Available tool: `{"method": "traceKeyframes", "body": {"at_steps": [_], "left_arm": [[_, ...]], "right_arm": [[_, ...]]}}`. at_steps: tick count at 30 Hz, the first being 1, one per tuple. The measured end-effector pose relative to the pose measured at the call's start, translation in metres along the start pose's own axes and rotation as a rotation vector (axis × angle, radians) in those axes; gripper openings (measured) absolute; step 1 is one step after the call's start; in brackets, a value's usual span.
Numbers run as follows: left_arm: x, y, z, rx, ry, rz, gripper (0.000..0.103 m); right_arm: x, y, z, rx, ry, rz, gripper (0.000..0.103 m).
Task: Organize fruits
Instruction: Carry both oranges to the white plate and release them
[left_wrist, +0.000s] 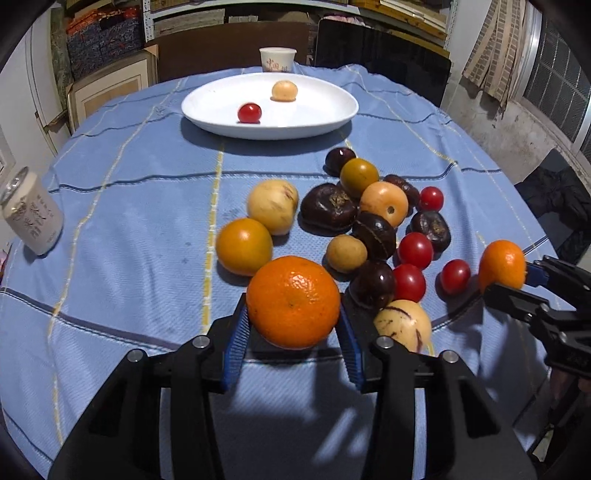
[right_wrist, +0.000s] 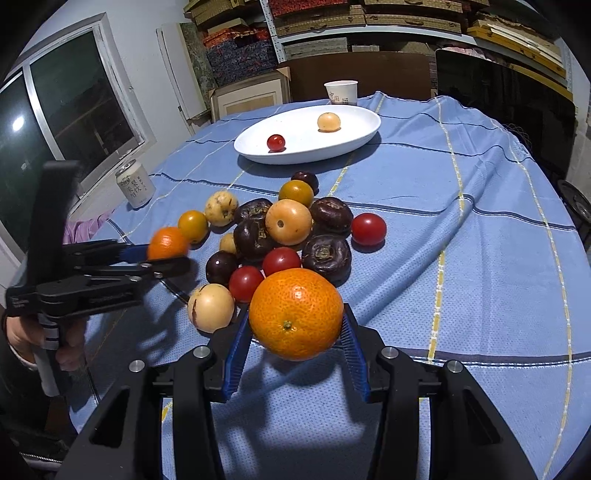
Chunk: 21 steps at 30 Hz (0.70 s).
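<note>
Orange mandarin (left_wrist: 293, 302) clamped in left gripper (left_wrist: 293, 325) | second mandarin (right_wrist: 295, 314) clamped in right gripper (right_wrist: 295, 334) | white plate (left_wrist: 207, 110) at twelve o'clock beyond fruit pile (left_wrist: 369, 221), holding tomato (left_wrist: 249, 113) and yellow fruit (left_wrist: 284, 91) | judged: left is nearer.

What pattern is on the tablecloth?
The tablecloth is light blue with dark blue, yellow and white stripes forming a plaid, clearest from the right wrist.
</note>
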<state>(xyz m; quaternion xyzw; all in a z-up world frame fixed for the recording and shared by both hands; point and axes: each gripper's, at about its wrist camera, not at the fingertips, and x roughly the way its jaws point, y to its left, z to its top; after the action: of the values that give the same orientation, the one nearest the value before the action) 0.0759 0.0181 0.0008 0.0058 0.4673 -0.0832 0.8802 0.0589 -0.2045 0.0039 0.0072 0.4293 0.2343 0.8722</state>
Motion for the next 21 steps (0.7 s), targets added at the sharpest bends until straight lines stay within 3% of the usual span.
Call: {"method": "traceKeyframes", "body": {"at_steps": [6, 12, 21], "left_arm": [[-0.029, 0.007, 0.01, 0.026, -0.053, 0.0, 0.044], [-0.05, 0.013, 0.045, 0.044, -0.134, 0.015, 0.044], [0.0, 0.033, 0.135, 0.042, -0.125, 0.041, 0.044]], "right_arm": [[-0.016, 0.0, 0.012, -0.017, -0.032, -0.019, 0.047], [-0.021, -0.001, 0.048, -0.068, -0.034, -0.043, 0.048], [0.026, -0.002, 0.142, -0.148, -0.042, -0.058, 0.048]]}}
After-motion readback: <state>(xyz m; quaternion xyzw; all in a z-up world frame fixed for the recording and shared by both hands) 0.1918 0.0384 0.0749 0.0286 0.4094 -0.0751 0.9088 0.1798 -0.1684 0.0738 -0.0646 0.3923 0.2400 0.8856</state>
